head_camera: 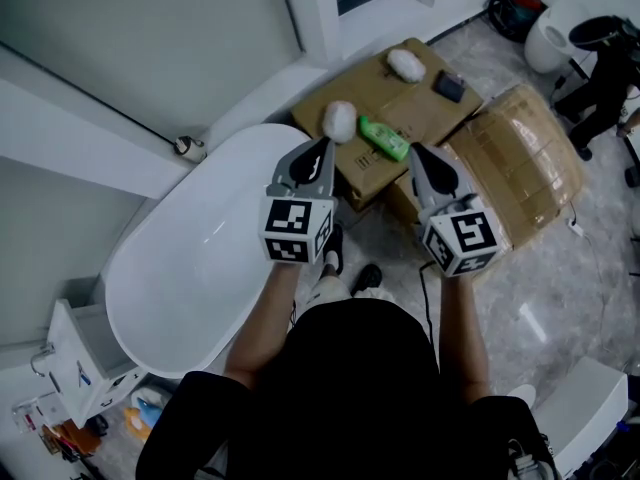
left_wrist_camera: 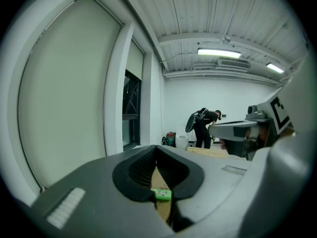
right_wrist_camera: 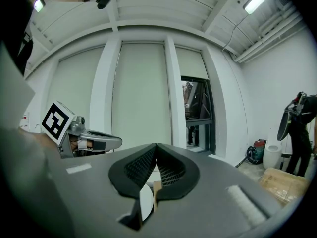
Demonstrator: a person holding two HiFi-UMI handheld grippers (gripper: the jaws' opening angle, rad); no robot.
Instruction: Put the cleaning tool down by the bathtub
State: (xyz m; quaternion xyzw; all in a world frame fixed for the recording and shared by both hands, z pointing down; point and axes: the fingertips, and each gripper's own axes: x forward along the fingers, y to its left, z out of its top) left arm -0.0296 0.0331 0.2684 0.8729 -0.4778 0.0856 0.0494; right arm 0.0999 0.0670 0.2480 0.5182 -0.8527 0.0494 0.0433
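Note:
A white fluffy cleaning tool point(head_camera: 339, 120) lies on the corner of a cardboard box point(head_camera: 385, 93), right beside the white bathtub point(head_camera: 190, 268). A second white fluffy one point(head_camera: 406, 63) rests farther back on the same box. My left gripper point(head_camera: 323, 141) point(left_wrist_camera: 156, 148) hangs just short of the nearer tool, shut, with nothing between its jaws. My right gripper point(head_camera: 413, 149) point(right_wrist_camera: 156, 147) is level with it to the right, also shut and empty. A green bottle point(head_camera: 384, 137) point(left_wrist_camera: 163, 194) lies on the box between the two tips.
A black flat item point(head_camera: 449, 86) lies on the box. A film-wrapped carton point(head_camera: 525, 153) stands to the right. A person in black point(head_camera: 605, 78) point(left_wrist_camera: 203, 125) and a white bin point(head_camera: 548, 38) are far right. A shelf with bottles point(head_camera: 75, 368) is at the tub's near end.

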